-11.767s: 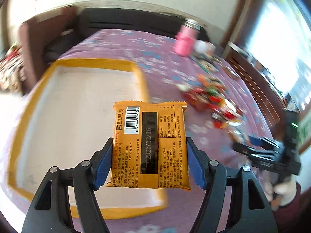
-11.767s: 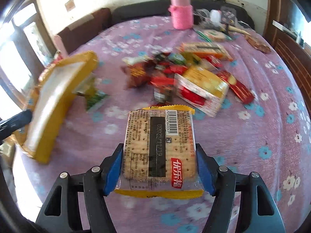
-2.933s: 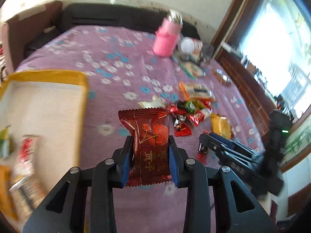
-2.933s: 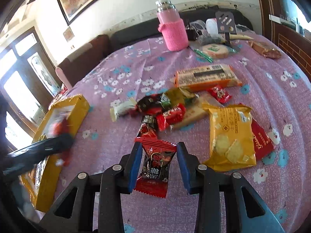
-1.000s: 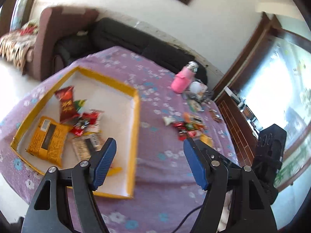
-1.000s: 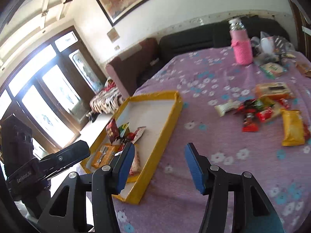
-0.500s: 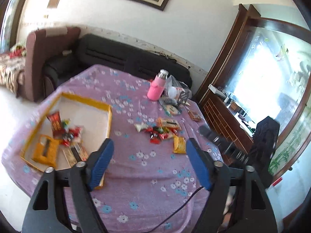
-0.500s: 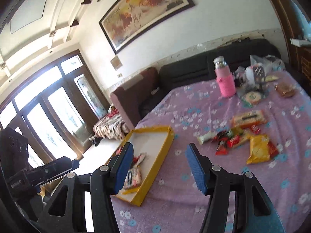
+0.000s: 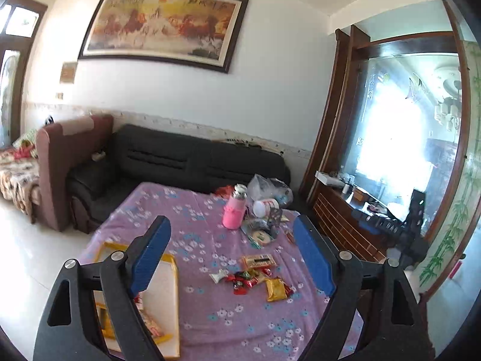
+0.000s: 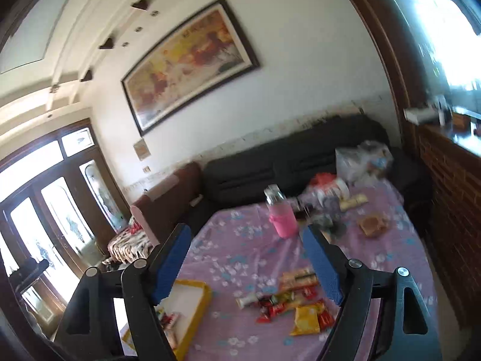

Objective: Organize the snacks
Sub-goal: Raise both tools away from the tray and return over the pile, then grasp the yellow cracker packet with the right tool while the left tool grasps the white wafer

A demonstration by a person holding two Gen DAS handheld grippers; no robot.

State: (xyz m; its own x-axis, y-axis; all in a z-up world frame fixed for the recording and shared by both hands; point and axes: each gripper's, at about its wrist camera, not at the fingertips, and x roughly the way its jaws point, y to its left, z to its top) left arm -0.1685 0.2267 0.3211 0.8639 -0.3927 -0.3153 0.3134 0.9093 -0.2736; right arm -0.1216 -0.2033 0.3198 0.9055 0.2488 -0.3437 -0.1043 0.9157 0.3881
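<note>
A loose cluster of snacks (image 9: 255,276) lies on a table covered by a purple flowered cloth (image 9: 210,310), far below and beyond both grippers, touched by neither. In the cluster, a yellow packet (image 9: 276,289) sits at the near edge, small red wrappers (image 9: 242,282) just beside it, and an orange biscuit pack (image 9: 258,261) on the far side. Well apart from the cluster, toward the door side of the table, a yellow-rimmed tray (image 9: 176,276) holds several more packets (image 9: 148,325). Beyond the cluster, near the table's far edge, a pink bottle (image 9: 235,210) stands upright, with a plastic bag (image 9: 267,188) and small clutter just beside it. The left gripper (image 9: 231,258) hangs high above the table, its blue-padded fingers (image 9: 150,252) spread wide with nothing between them; in its view the cluster shows in the gap between the fingers. The right gripper (image 10: 248,263) is likewise raised, fingers wide apart and empty, and its picture is blurred. A black sofa (image 9: 192,159) stands past the table under a framed painting (image 9: 162,27).
</note>
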